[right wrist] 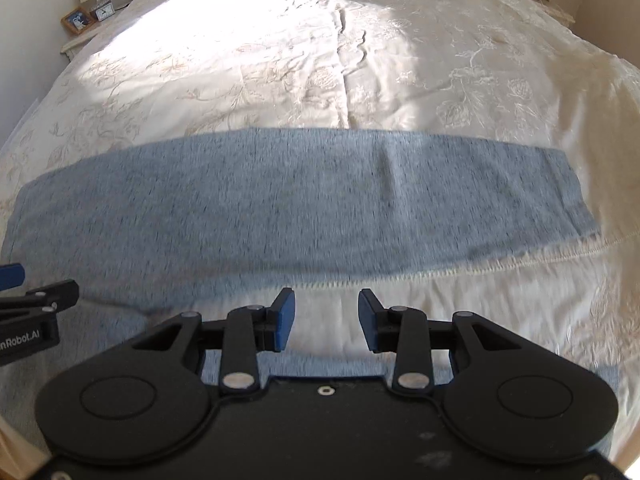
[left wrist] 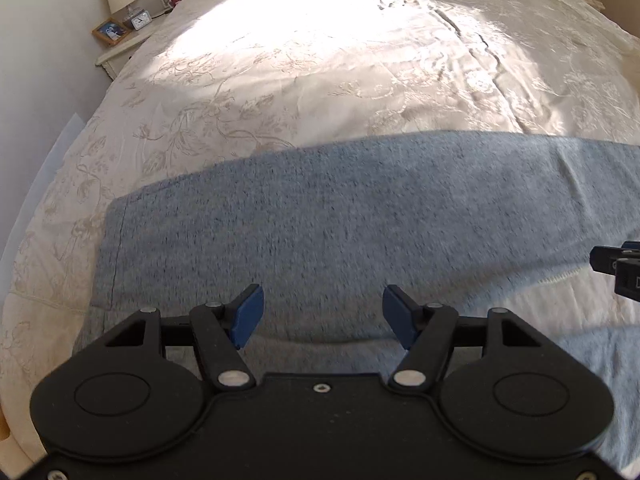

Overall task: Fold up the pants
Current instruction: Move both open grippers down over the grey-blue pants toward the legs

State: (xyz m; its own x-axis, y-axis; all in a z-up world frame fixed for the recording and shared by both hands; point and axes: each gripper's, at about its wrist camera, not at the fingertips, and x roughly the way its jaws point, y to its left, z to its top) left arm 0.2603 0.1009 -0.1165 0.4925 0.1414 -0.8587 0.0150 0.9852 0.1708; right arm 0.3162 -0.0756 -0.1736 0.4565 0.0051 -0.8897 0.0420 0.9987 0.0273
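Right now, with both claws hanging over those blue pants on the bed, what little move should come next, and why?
Probably lower both grippers onto the near leg. The pants lie flat across the bedspread, one leg stretched out beyond and the other close under the cameras. The left gripper and right gripper are both open and hold nothing, so gripping that near cloth looks the likely start of a fold.

pants: grey-blue knit cloth, matt, flecked, soft nap
bedspread: cream cloth, slight sheen, raised floral embroidery, creased beyond the pants
left gripper: black plastic body, matt; blue pads, smooth; bright metal pivot pins
right gripper: same black matt plastic, blue pads
frame: wood, smooth, far left of the bedspread
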